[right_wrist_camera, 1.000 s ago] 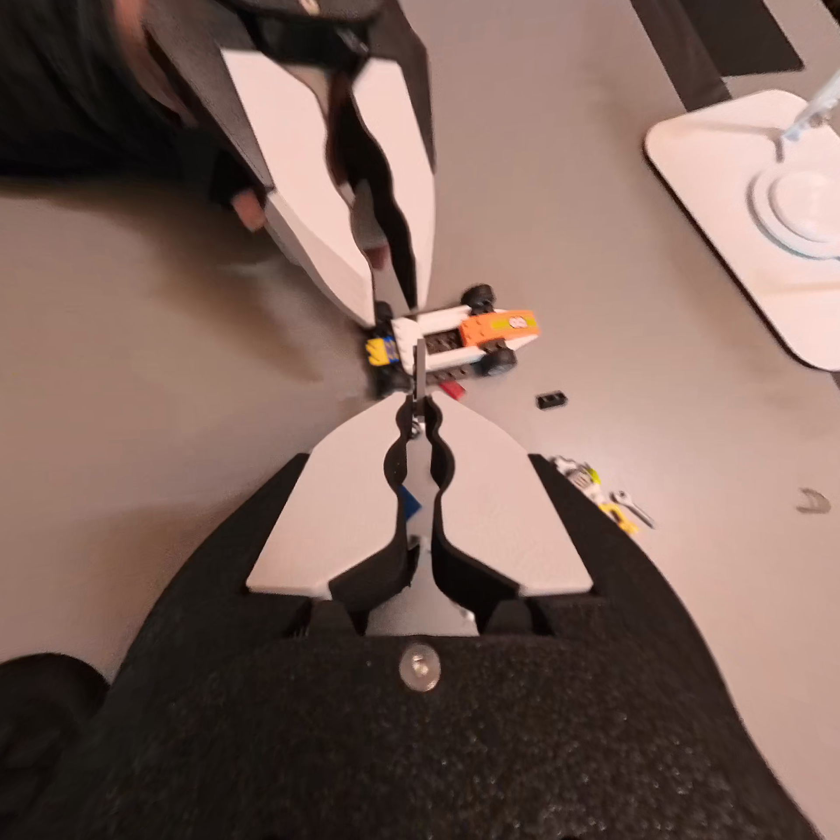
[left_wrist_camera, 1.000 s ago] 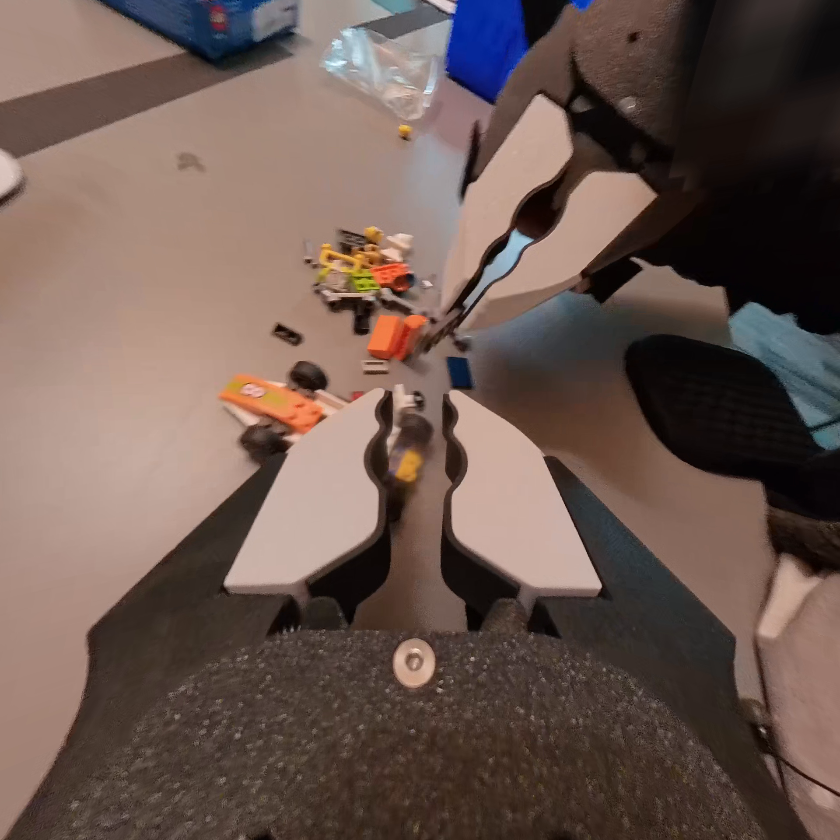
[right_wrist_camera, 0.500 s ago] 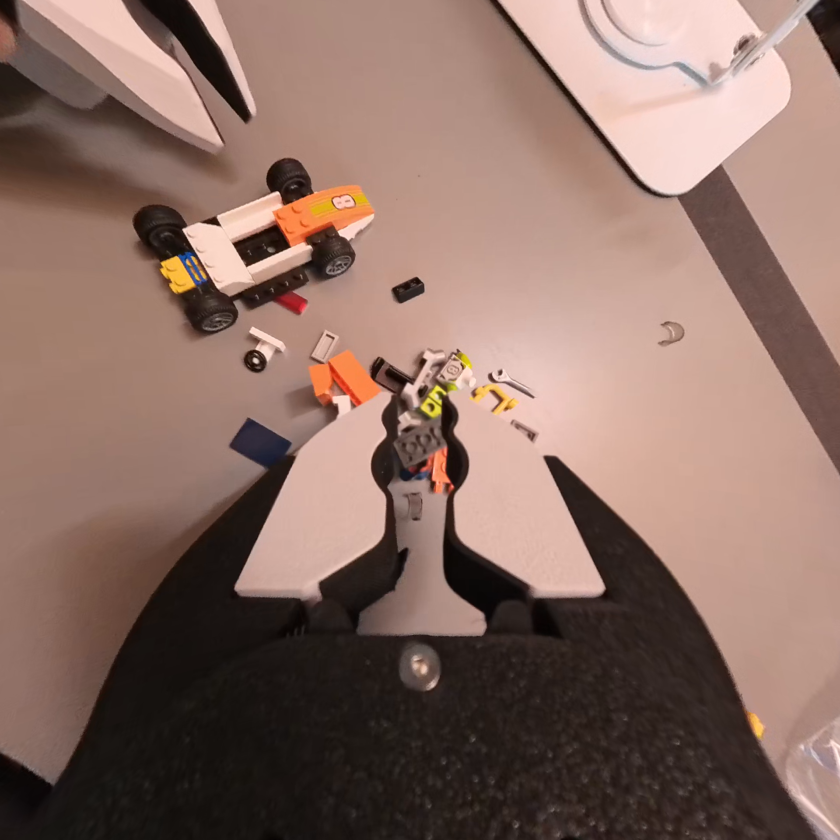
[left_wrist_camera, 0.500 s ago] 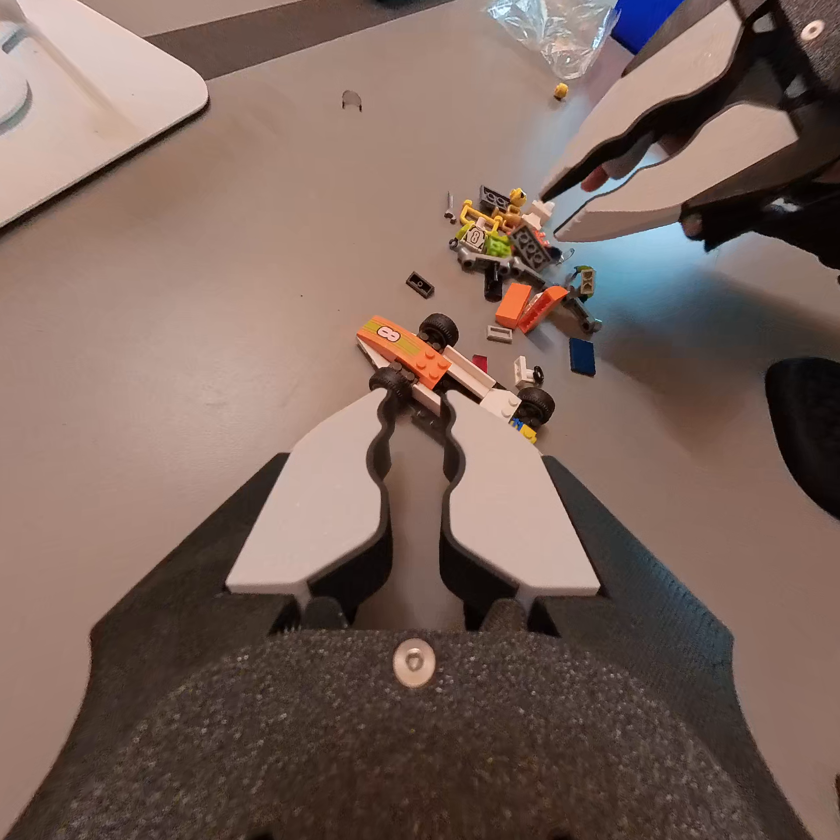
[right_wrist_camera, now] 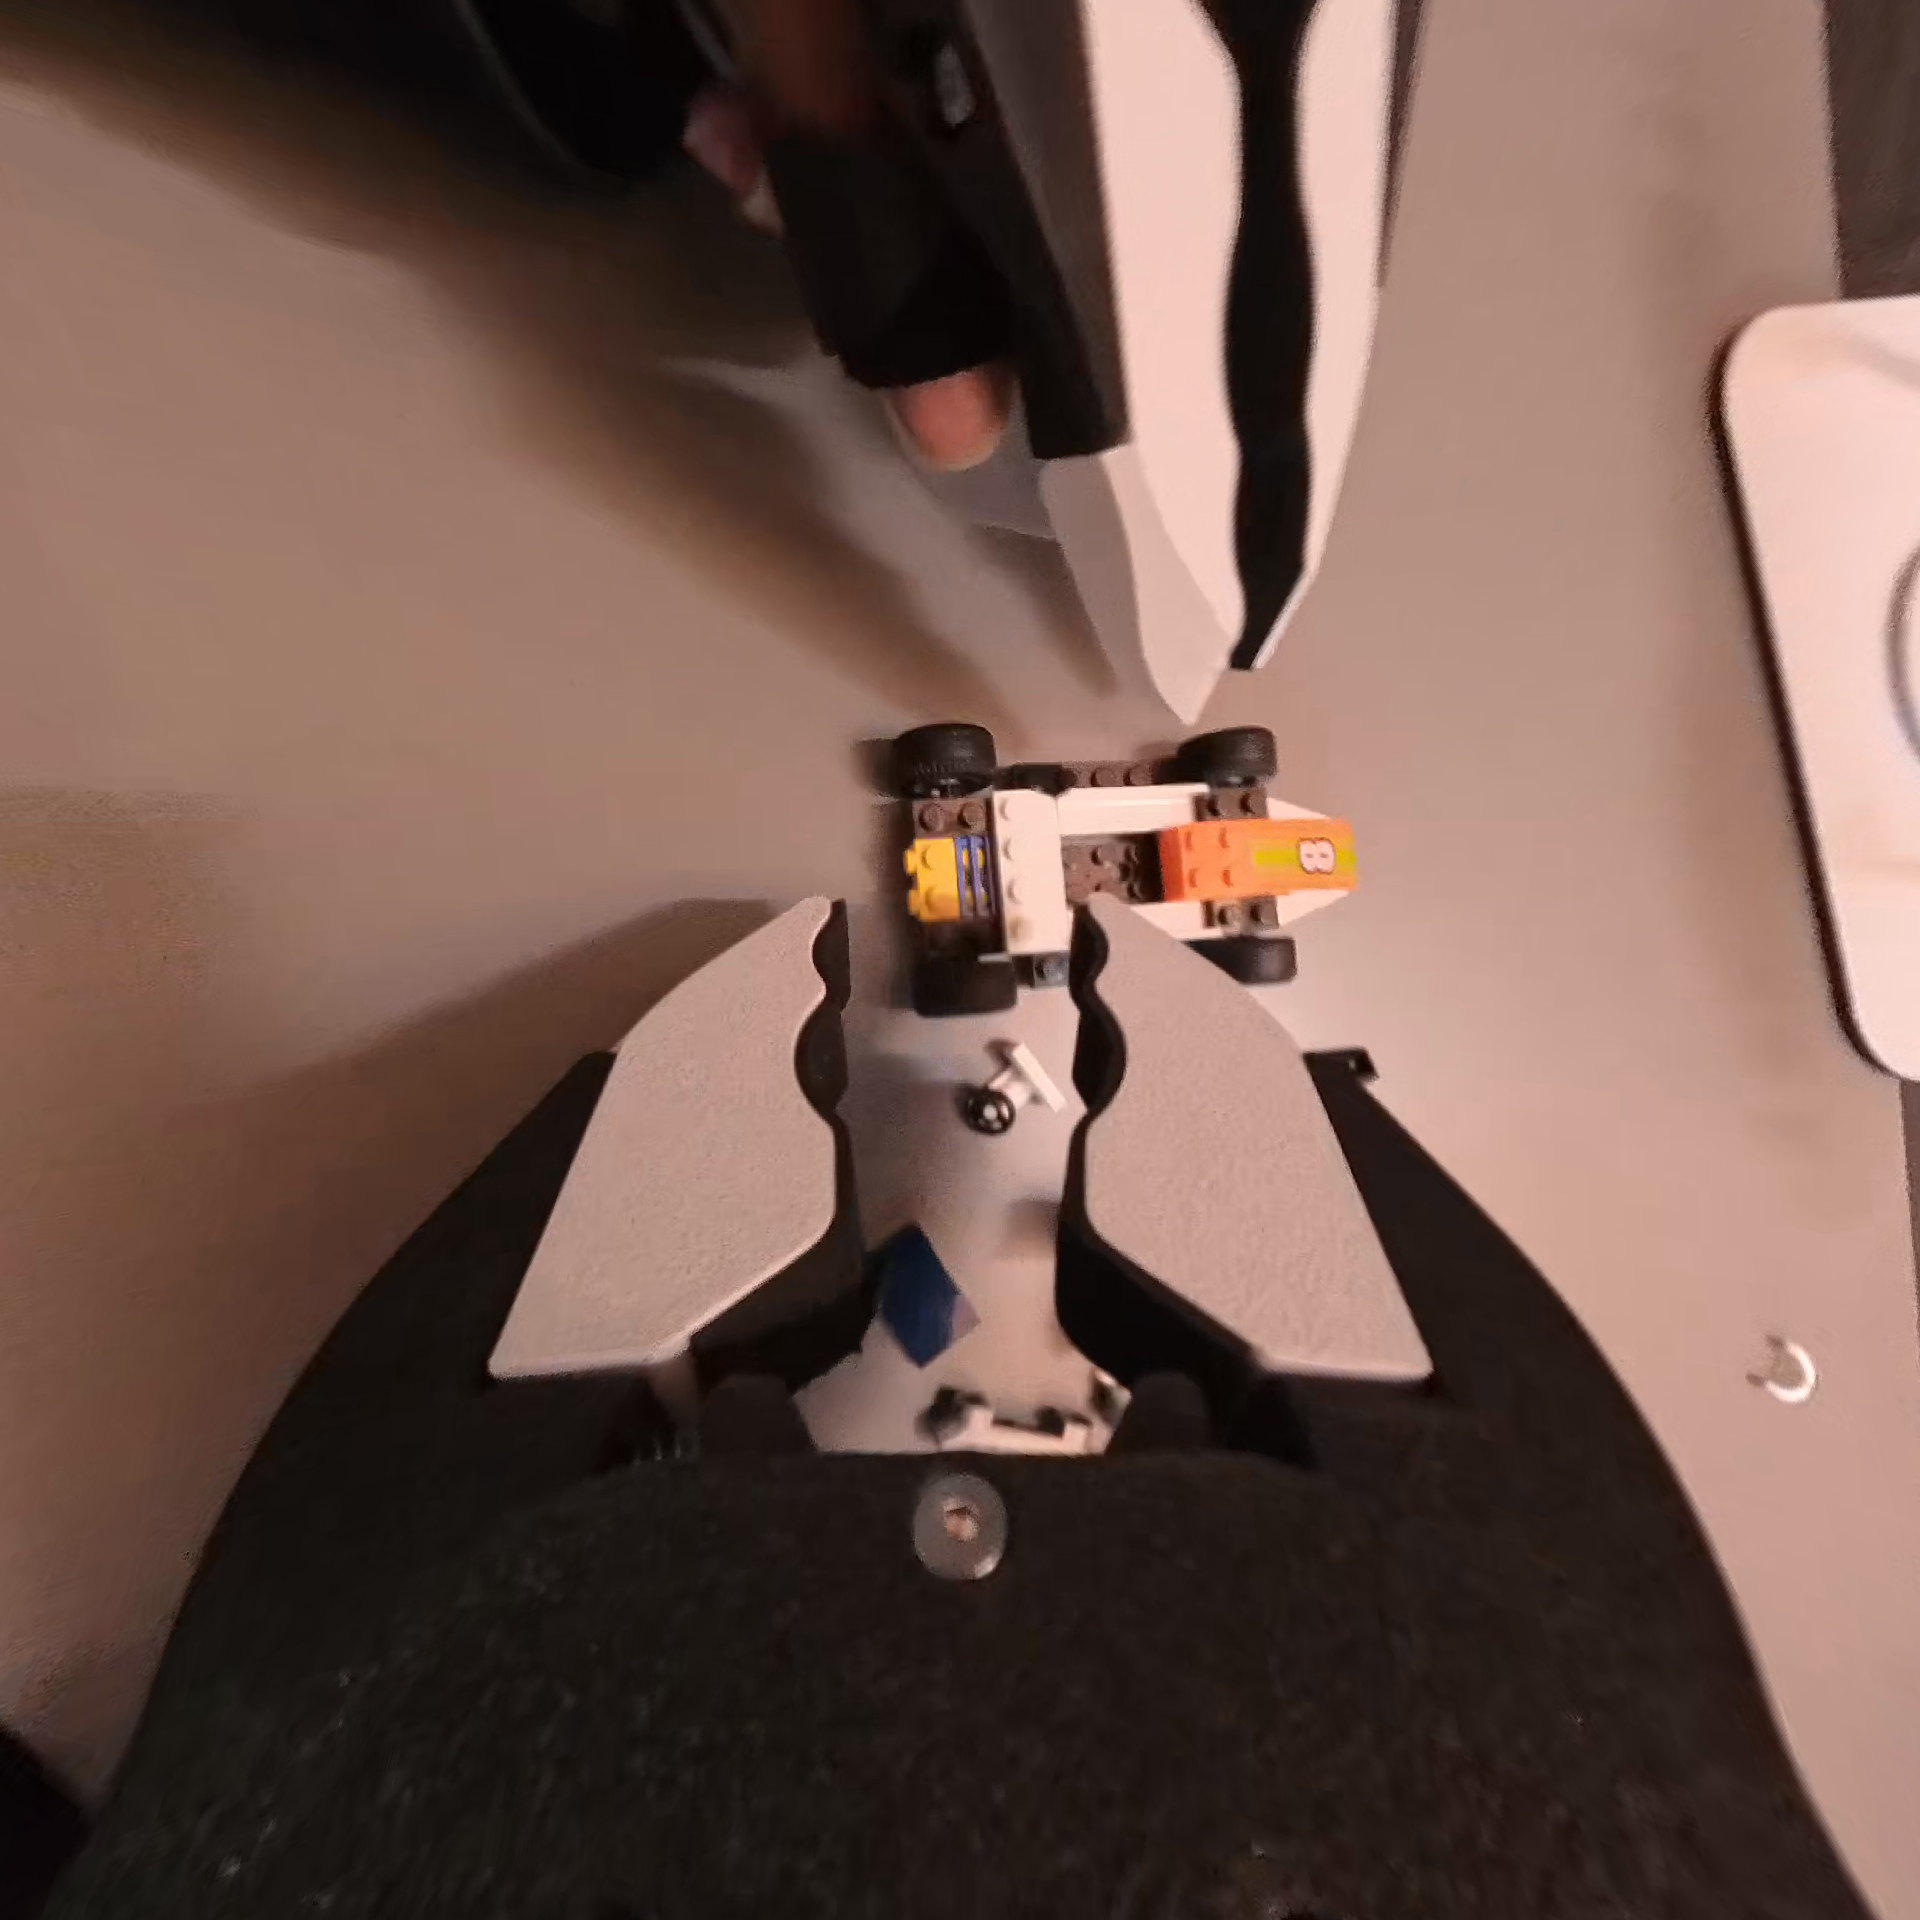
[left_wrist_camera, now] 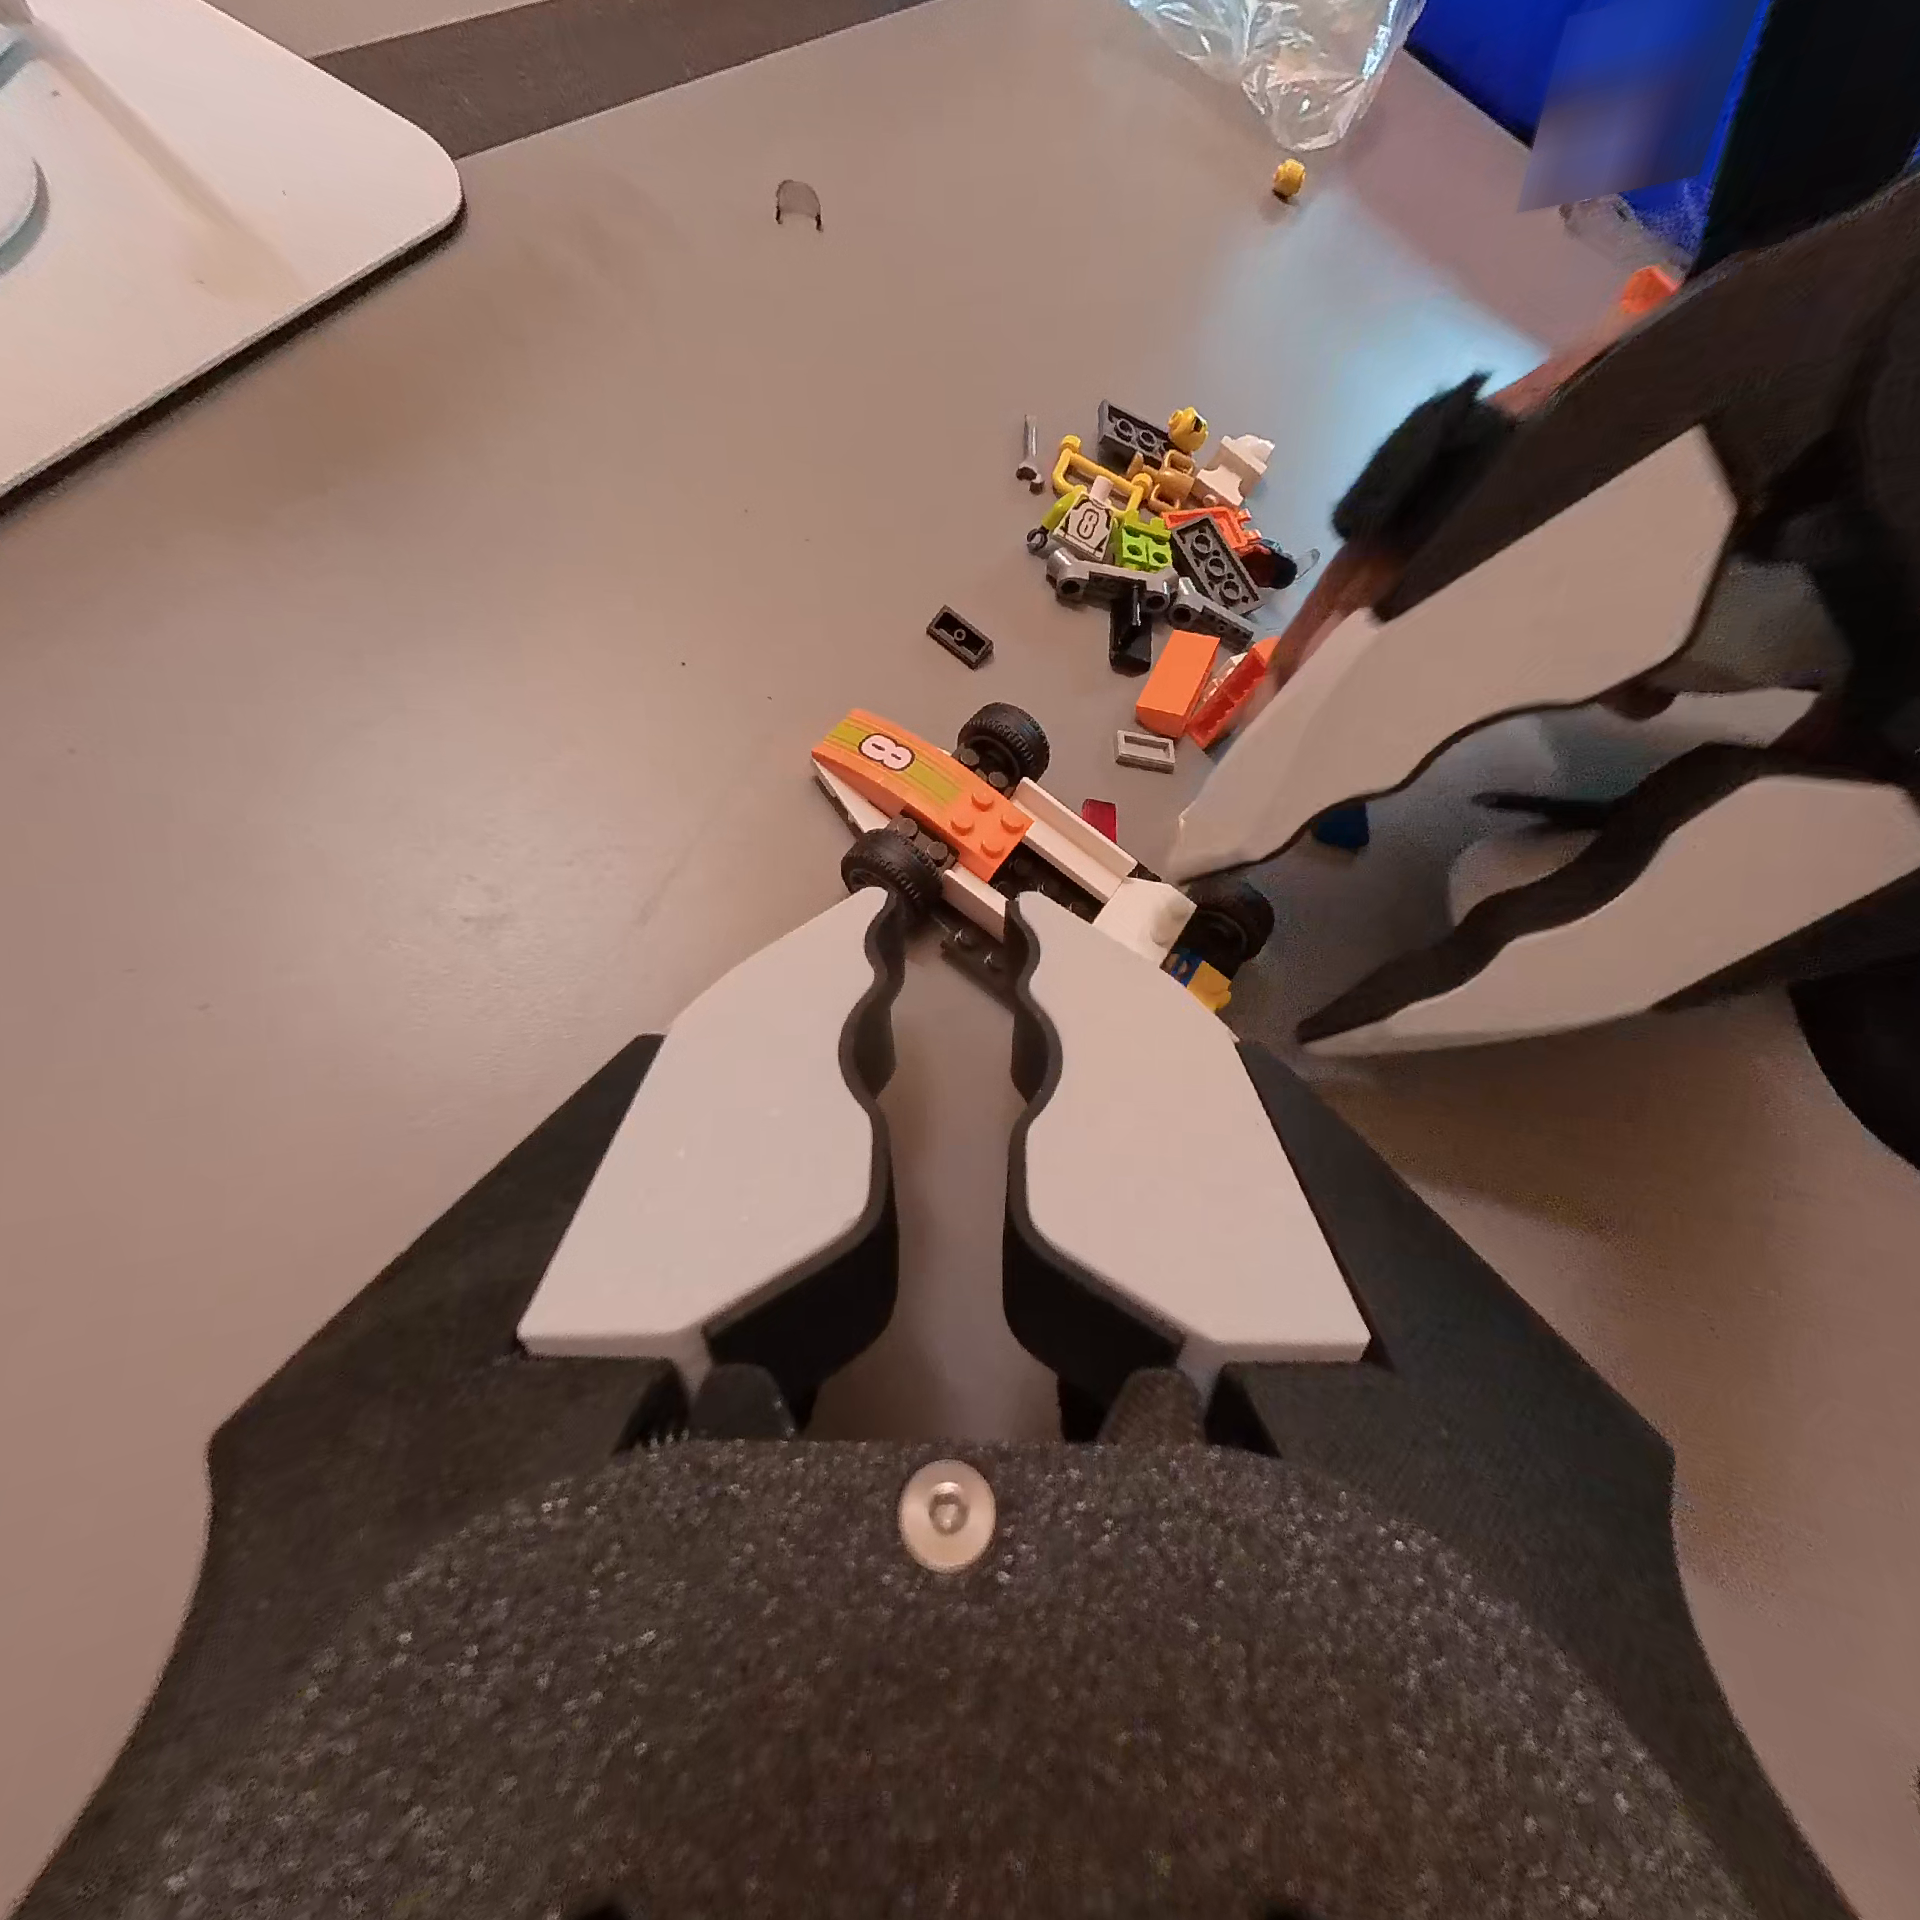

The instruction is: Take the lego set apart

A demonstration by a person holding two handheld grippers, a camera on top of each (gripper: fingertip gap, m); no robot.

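A lego race car (left_wrist_camera: pixel 966 821) with an orange nose, white body and black wheels stands on the grey table (left_wrist_camera: pixel 468 727). It also shows in the right wrist view (right_wrist_camera: pixel 1101 842). My left gripper (left_wrist_camera: pixel 951 914) is open, with its tips at the car's near side by a front wheel. In the right wrist view it (right_wrist_camera: pixel 1221 681) hangs over the car's far side. My right gripper (right_wrist_camera: pixel 956 920) is open and empty, with its tips around the car's rear wheel. In the left wrist view it (left_wrist_camera: pixel 1242 956) reaches in from the right at the car's rear.
A pile of loose lego pieces (left_wrist_camera: pixel 1153 540) lies beyond the car. A small steering wheel piece (right_wrist_camera: pixel 1003 1091) and a blue tile (right_wrist_camera: pixel 920 1304) lie under my right gripper. A white stand base (left_wrist_camera: pixel 156 208) is at the far left, and a plastic bag (left_wrist_camera: pixel 1278 52) at the back. About 8 cm separates my right fingertips from the blue tile (right_wrist_camera: pixel 920 1304).
My right gripper has moved from the loose pile back to the car's rear and opened wider. My left gripper has edged closer to the car's side.
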